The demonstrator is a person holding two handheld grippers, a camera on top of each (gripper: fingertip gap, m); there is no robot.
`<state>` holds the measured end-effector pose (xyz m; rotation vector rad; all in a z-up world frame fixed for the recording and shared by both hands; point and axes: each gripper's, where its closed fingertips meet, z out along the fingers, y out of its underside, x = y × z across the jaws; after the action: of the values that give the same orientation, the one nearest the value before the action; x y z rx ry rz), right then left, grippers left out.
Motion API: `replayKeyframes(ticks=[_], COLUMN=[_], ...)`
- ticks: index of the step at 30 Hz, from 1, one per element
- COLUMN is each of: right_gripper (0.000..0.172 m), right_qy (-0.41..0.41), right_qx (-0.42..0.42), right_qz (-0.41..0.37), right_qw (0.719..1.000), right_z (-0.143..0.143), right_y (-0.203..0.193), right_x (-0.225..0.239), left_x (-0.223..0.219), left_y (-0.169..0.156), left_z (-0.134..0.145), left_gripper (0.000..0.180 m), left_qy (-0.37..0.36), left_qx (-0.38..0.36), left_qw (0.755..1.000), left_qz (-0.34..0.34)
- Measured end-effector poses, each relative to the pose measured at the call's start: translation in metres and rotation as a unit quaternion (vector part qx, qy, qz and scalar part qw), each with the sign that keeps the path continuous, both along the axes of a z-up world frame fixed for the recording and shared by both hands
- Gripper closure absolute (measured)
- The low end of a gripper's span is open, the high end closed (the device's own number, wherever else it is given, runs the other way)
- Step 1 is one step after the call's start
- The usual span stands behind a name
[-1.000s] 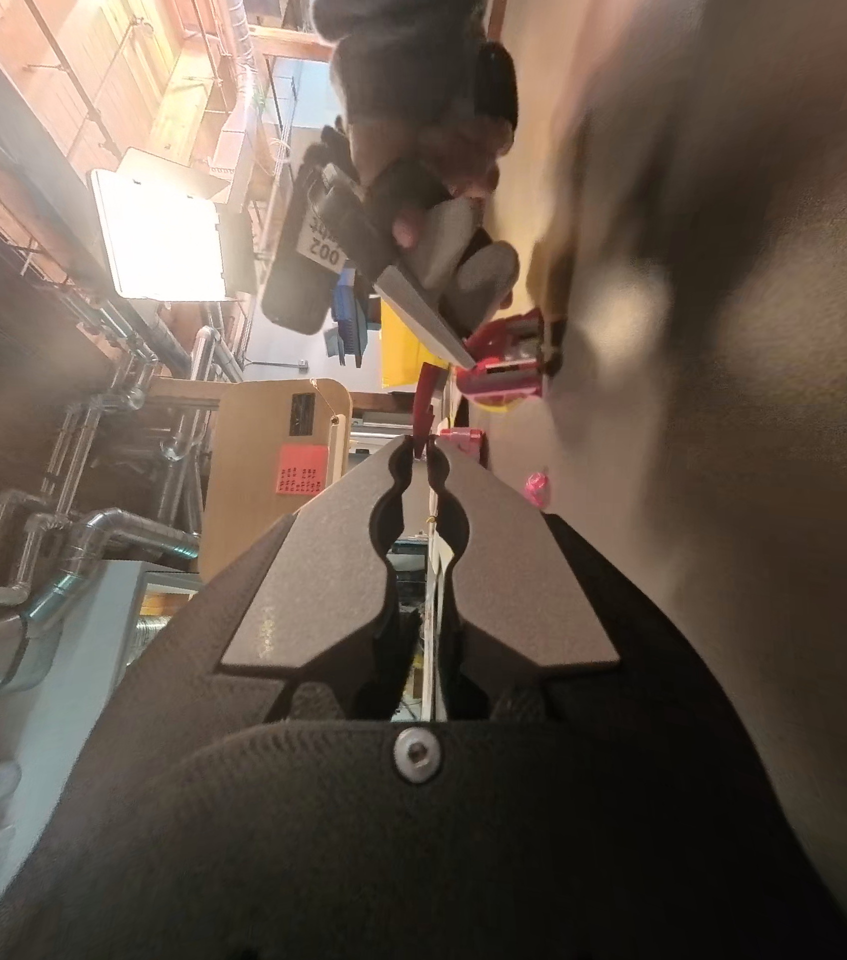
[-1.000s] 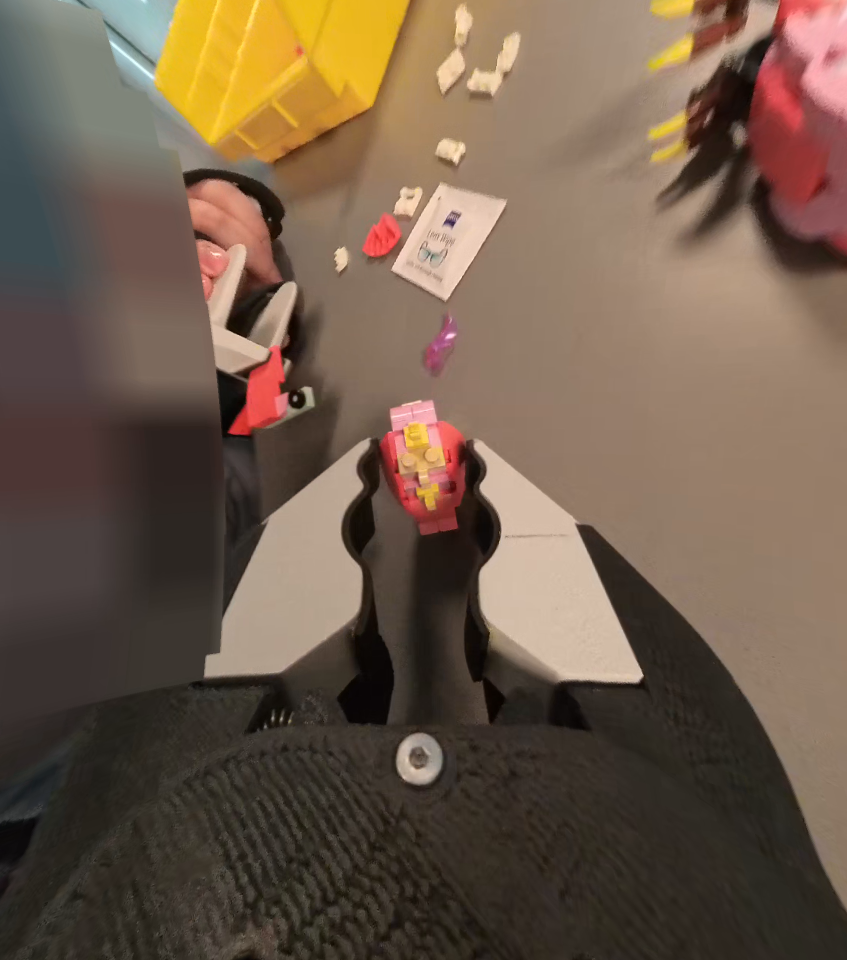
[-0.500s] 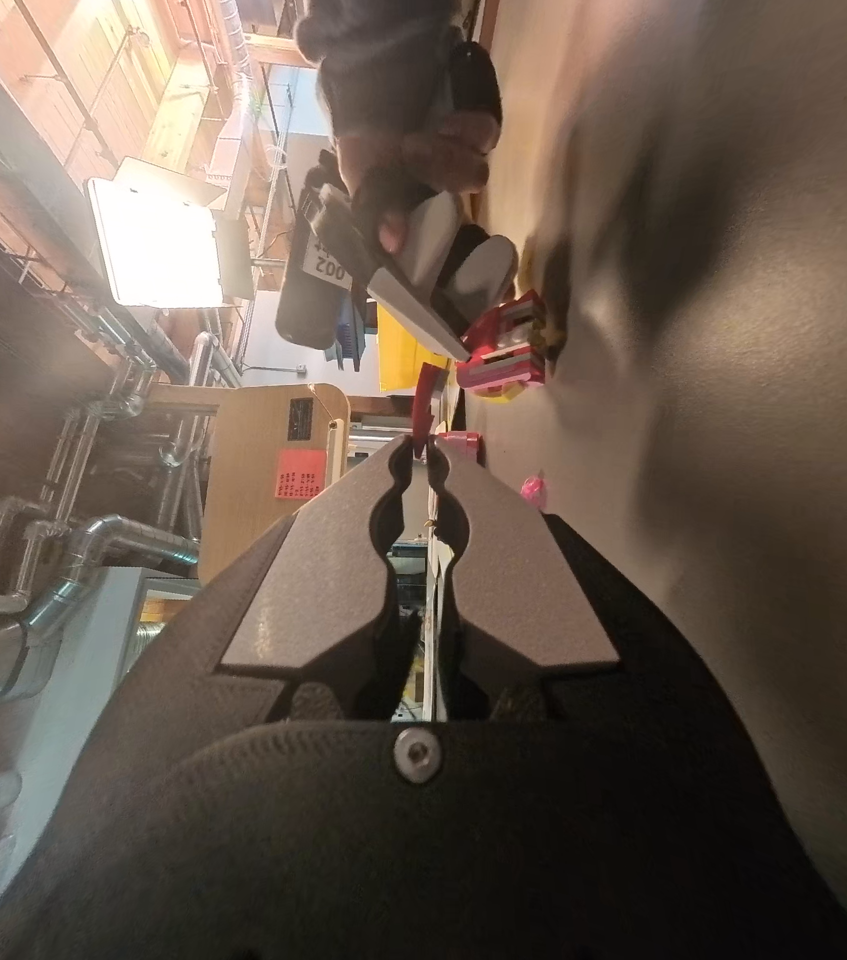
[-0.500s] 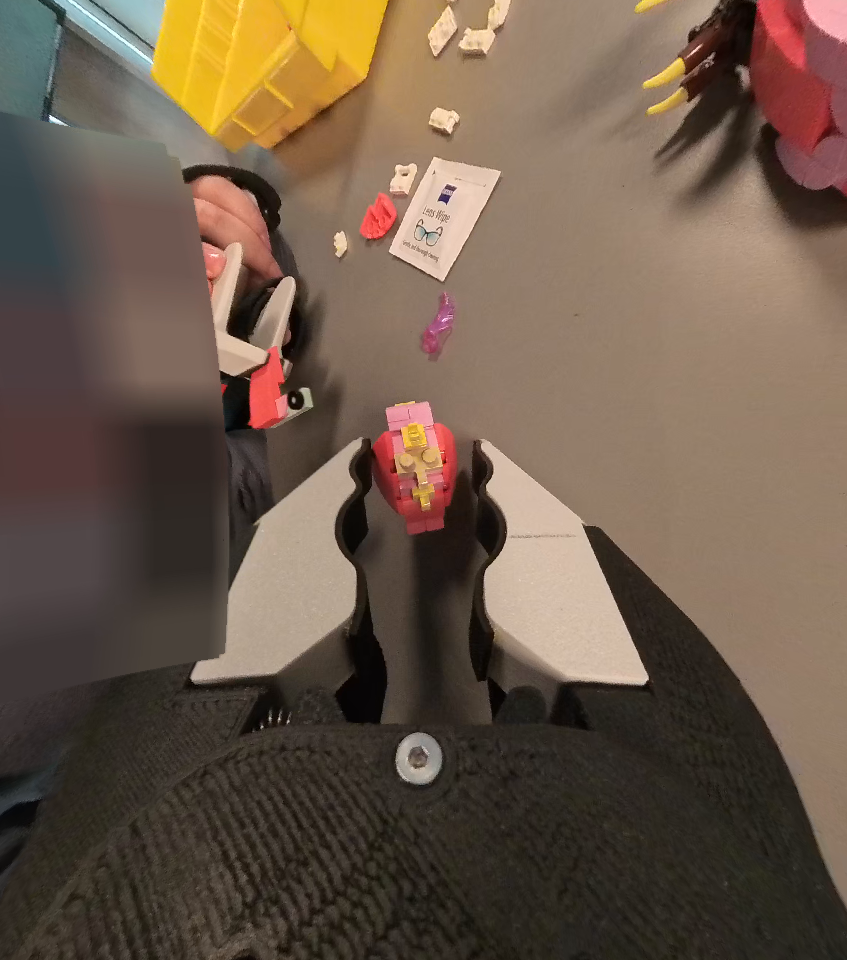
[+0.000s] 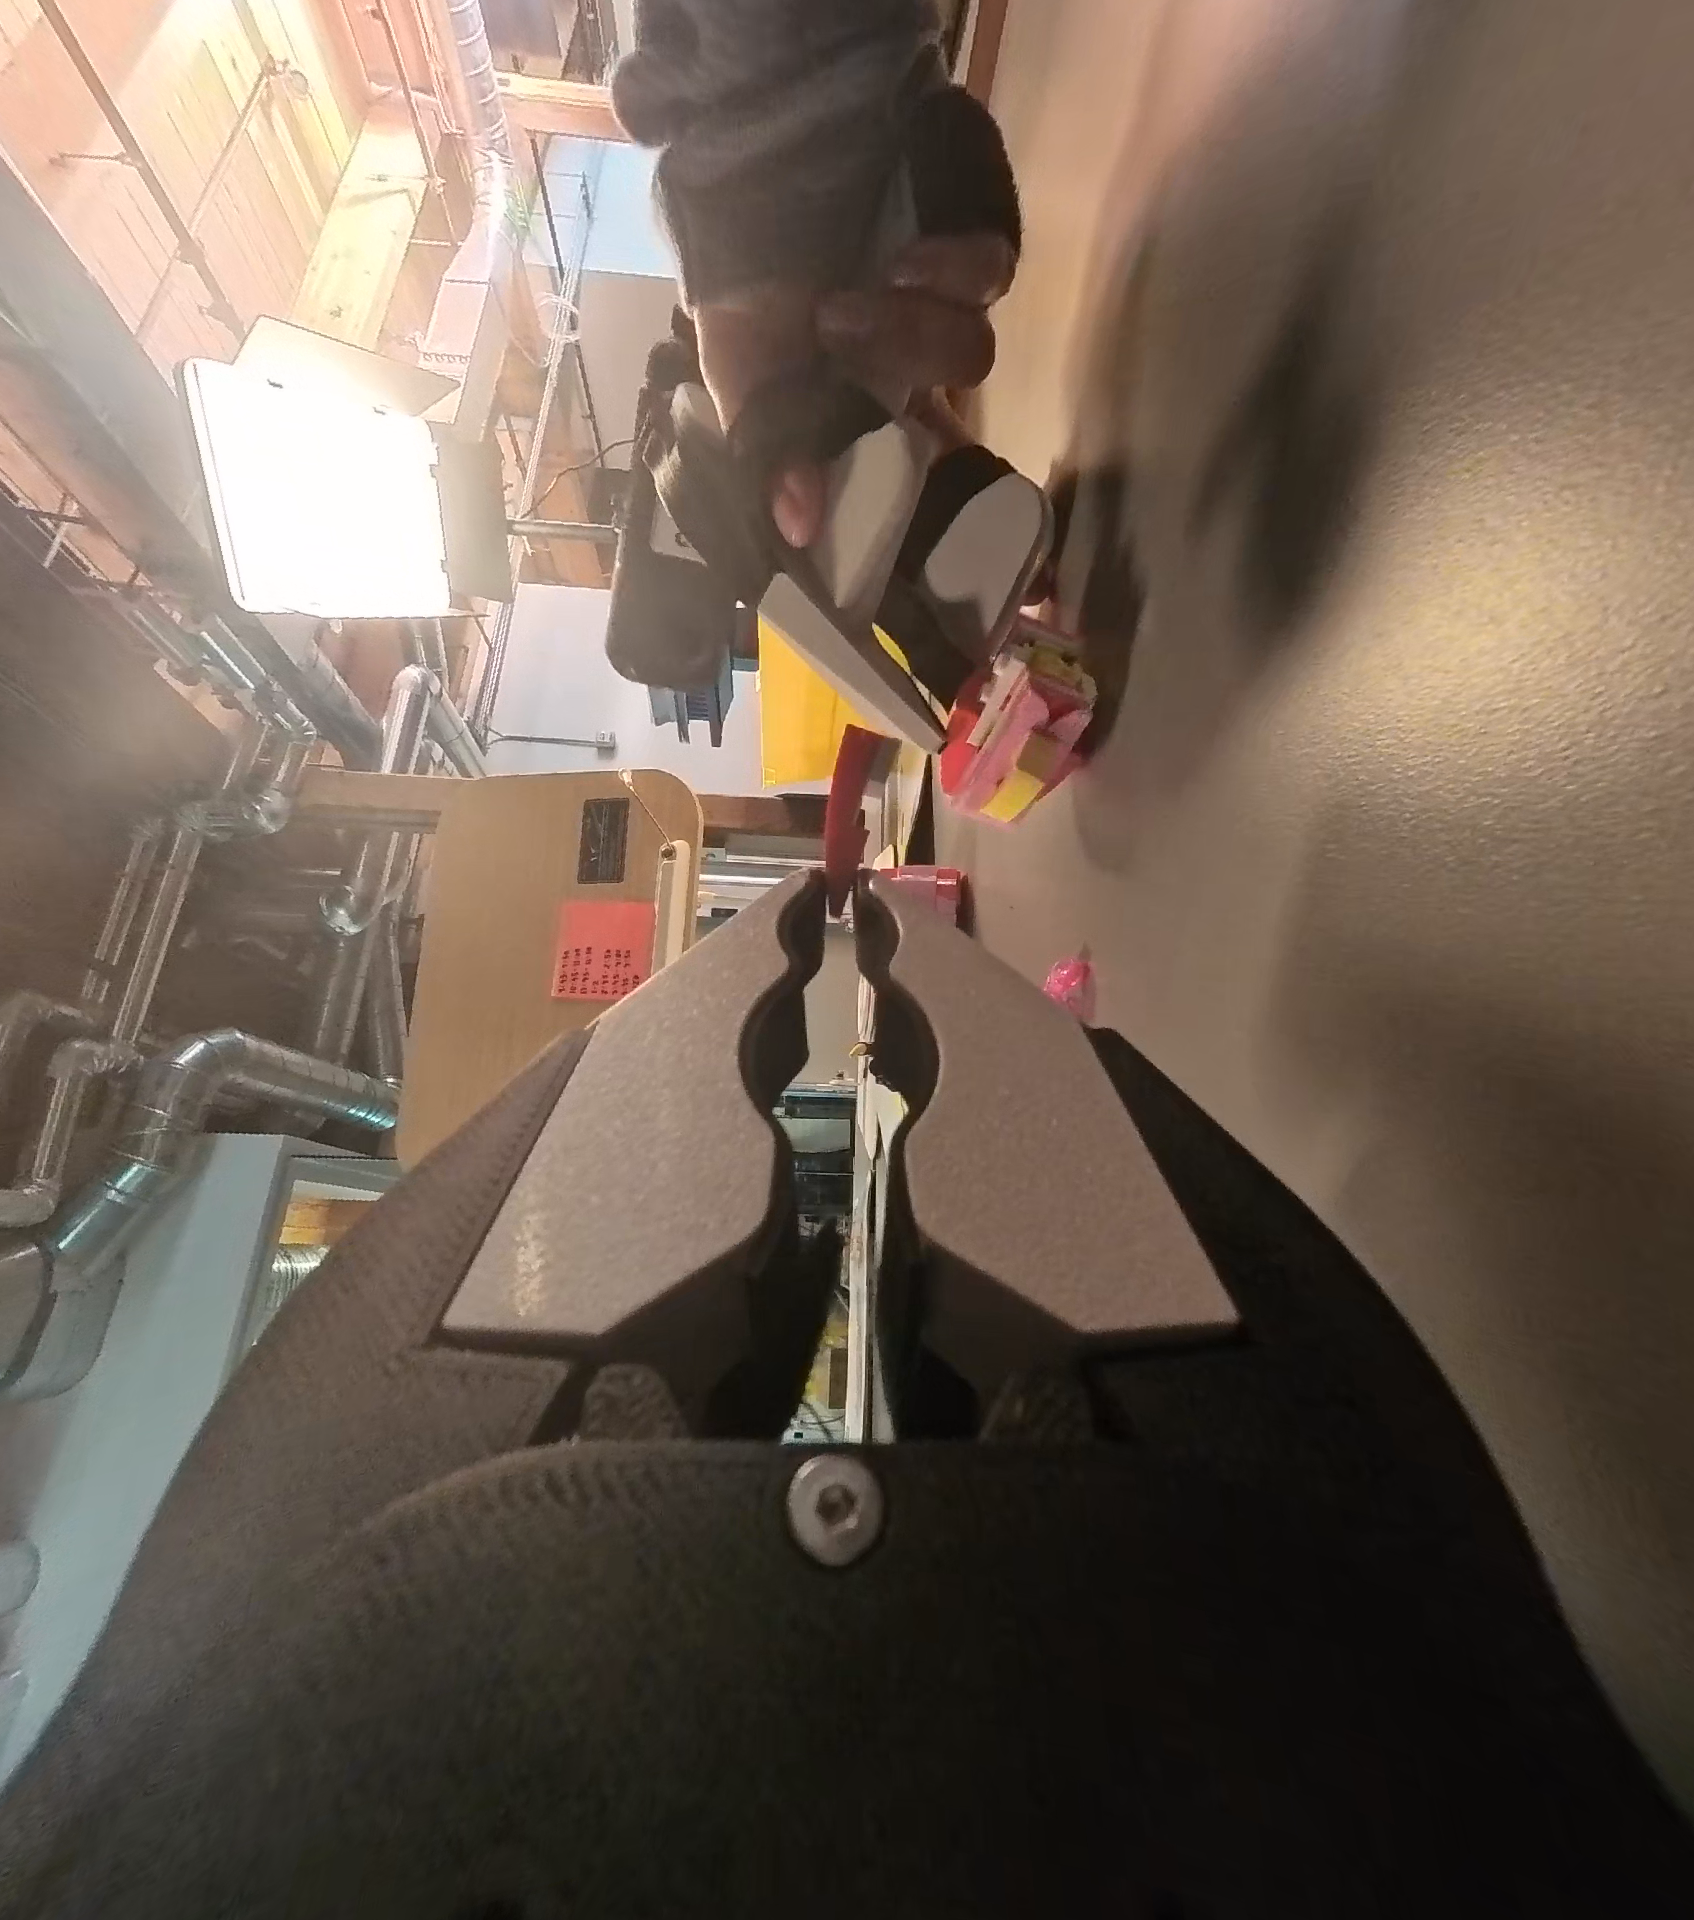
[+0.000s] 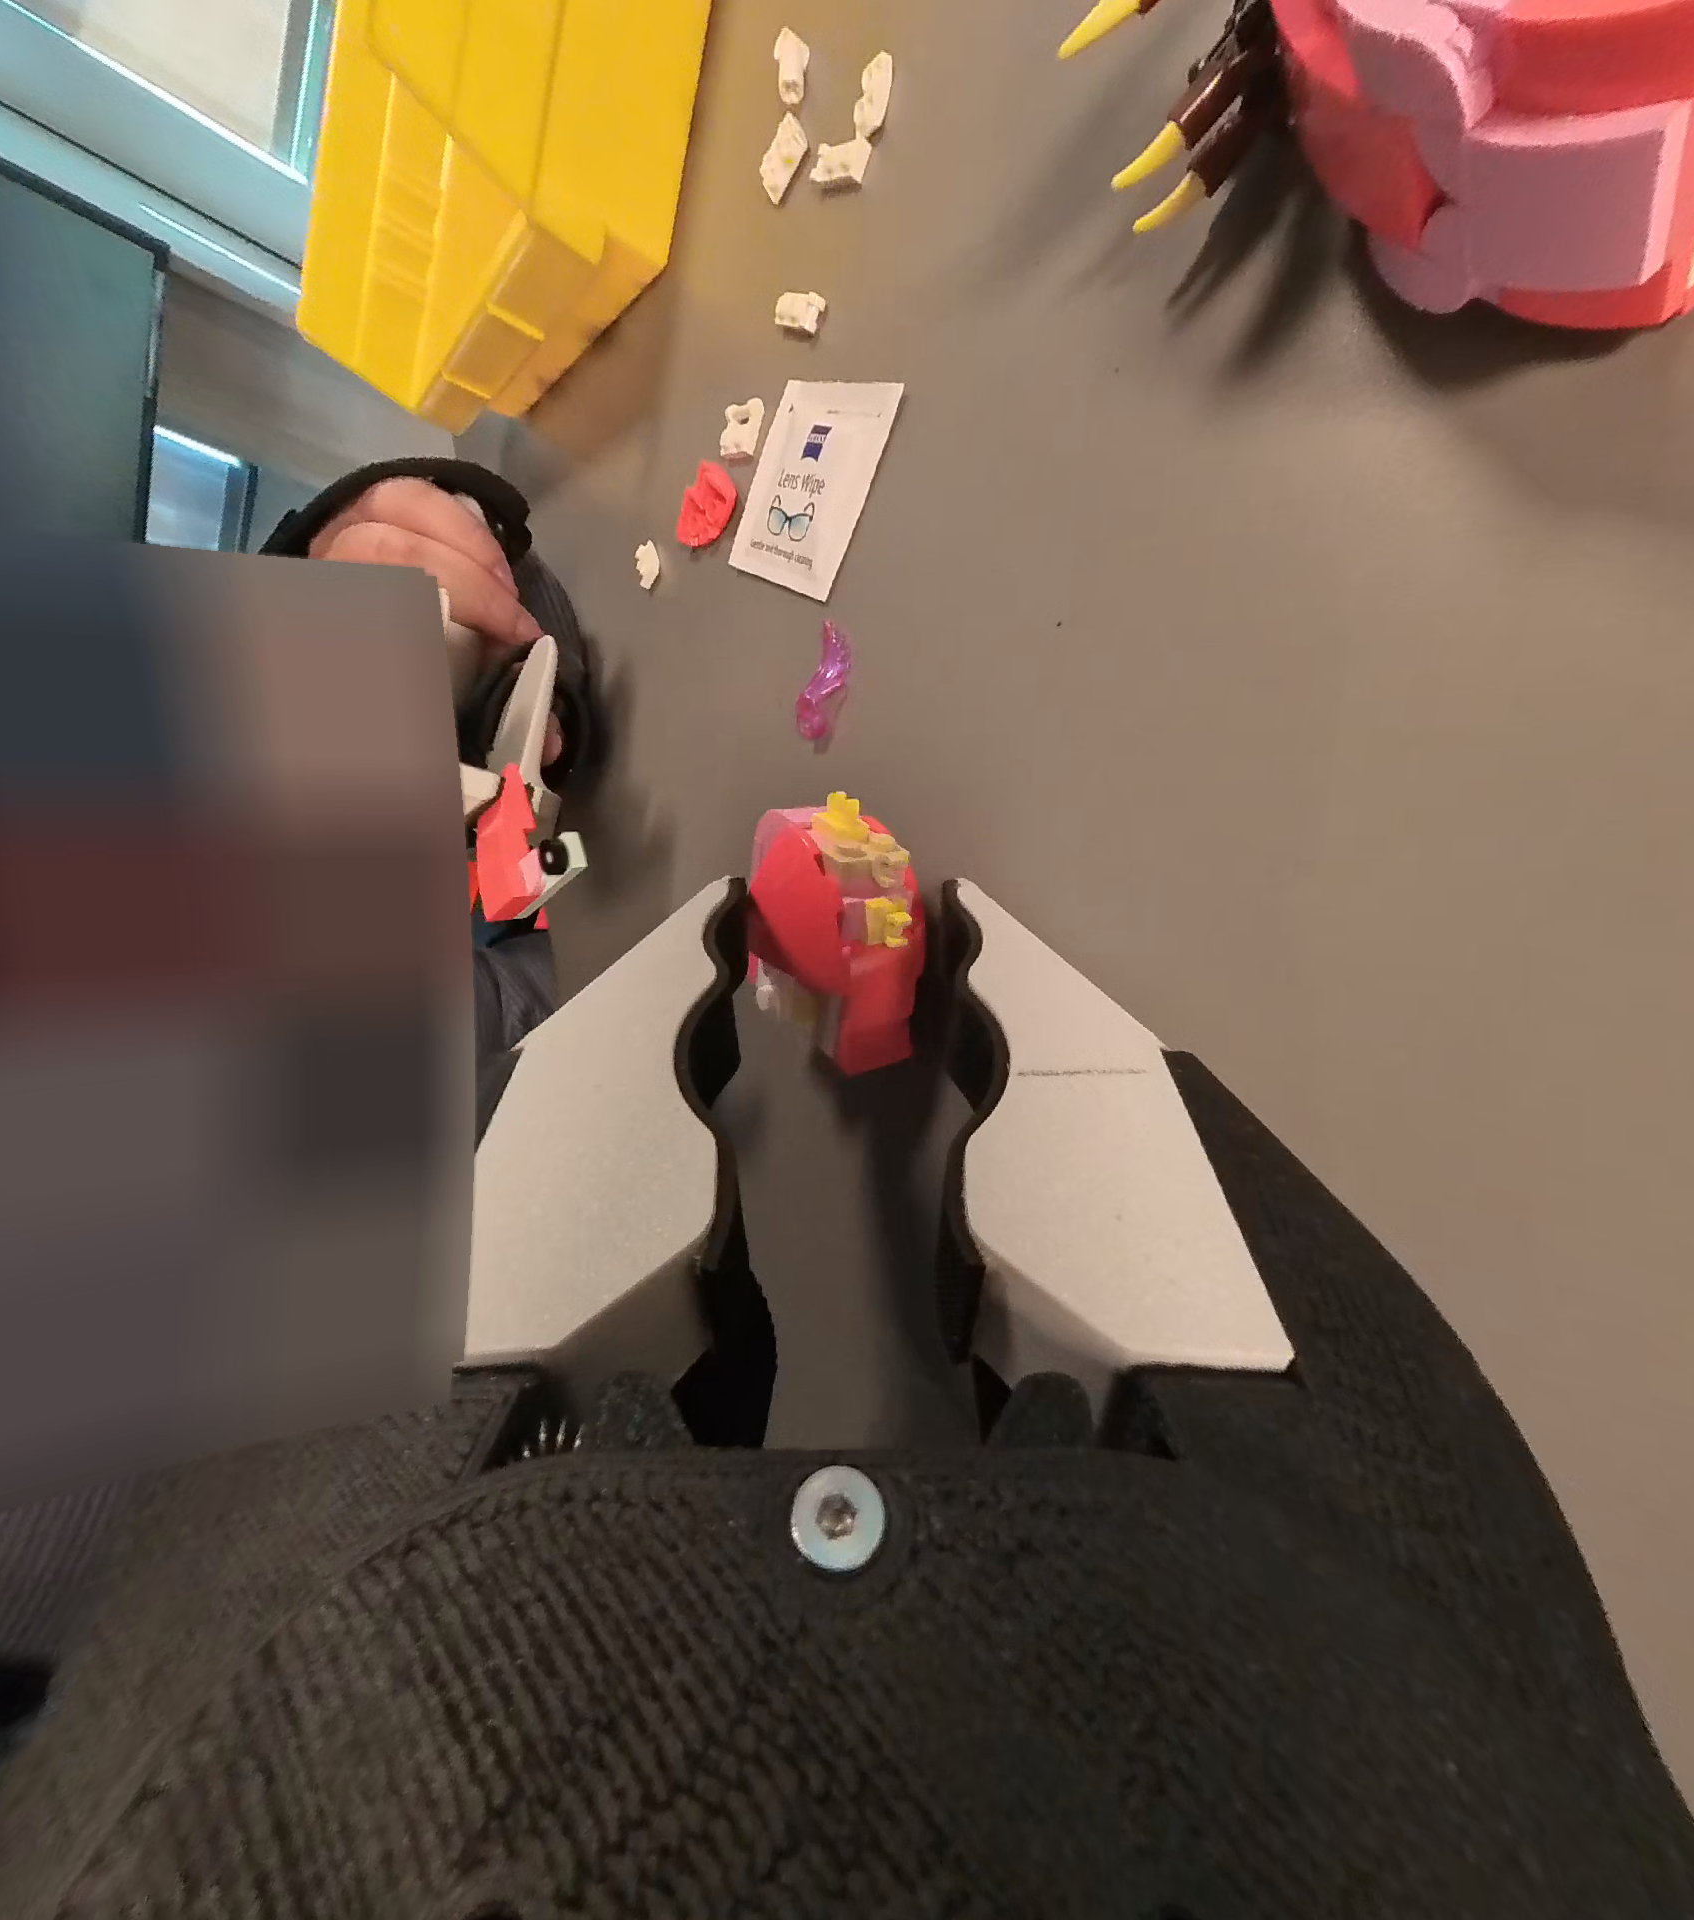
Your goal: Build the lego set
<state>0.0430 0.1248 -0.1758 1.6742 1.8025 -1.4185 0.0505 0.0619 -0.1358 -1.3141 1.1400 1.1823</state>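
Between the left tongs' (image 5: pixel 843 906) dark pads, seen from the left wrist, a thin red brick piece (image 5: pixel 848 808) is pinched by its lower edge and juts forward past the tips — the jaws stand nearly together on it. Farther ahead and to the right of these tongs, the right tongs (image 5: pixel 968 717) straddle a small red, pink and yellow brick assembly (image 5: pixel 1019 727) against the grey table (image 5: pixel 1445 935). A tiny pink piece (image 5: pixel 1068 979) lies on the table just right of the left tongs.

From the right wrist, the right tongs (image 6: pixel 843 935) stand apart with the assembly (image 6: pixel 838 935) between the pads; a sliver of gap shows on each side, so it looks bracketed rather than clamped. It appears light, rigid and smooth, made of clipped-together bricks with small yellow clips on top — likely to shed parts under a hard squeeze, so the broad red flanks seem the safest hold. Beyond the tips lie a translucent purple piece (image 6: pixel 824 681), then a white sachet (image 6: pixel 817 488), scattered white bricks (image 6: pixel 801 312) and a yellow bin (image 6: pixel 500 197); a large pink and red brick model (image 6: pixel 1549 156) sits far right. The left tongs (image 6: pixel 521 810) hover to the left.
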Motion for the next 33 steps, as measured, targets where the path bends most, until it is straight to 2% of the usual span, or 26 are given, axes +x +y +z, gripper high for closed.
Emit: replayKeyframes(ticks=[14,16,19,24,27,31,33], right_gripper=[0.119,0.118,0.117,0.12,0.123,0.128,0.13], right_qy=[0.033,0.062,0.147,0.308,0.384,0.446,0.482], right_qx=[0.044,0.044,0.059,0.139,0.208,0.283,0.301], right_qz=[-0.05,-0.065,-0.074,-0.067,-0.066,-0.081,-0.087], right_qw=[0.997,0.995,0.985,0.939,0.897,0.845,0.818], right_z=[0.002,0.009,0.028,0.056,0.058,0.05,0.057], right_y=[0.01,0.014,0.013,-0.007,-0.018,-0.016,-0.015], right_x=[0.009,0.009,0.013,0.026,0.033,0.04,0.042], left_x=[0.0,0.0,-0.003,-0.011,-0.019,-0.026,-0.027], left_y=[-0.001,-0.001,-0.001,0.0,0.001,0.006,0.011], left_z=[0.0,0.001,0.003,0.012,0.021,0.018,0.016], left_gripper=[0.177,0.176,0.176,0.177,0.177,0.177,0.177], left_qy=[0.002,0.003,0.002,-0.001,-0.004,-0.03,-0.042], left_qx=[0.0,0.002,0.009,0.035,0.062,0.052,0.045], left_qw=[1.0,1.0,1.0,0.999,0.996,0.994,0.992], left_qz=[0.0,0.002,0.008,0.037,0.069,0.094,0.107])
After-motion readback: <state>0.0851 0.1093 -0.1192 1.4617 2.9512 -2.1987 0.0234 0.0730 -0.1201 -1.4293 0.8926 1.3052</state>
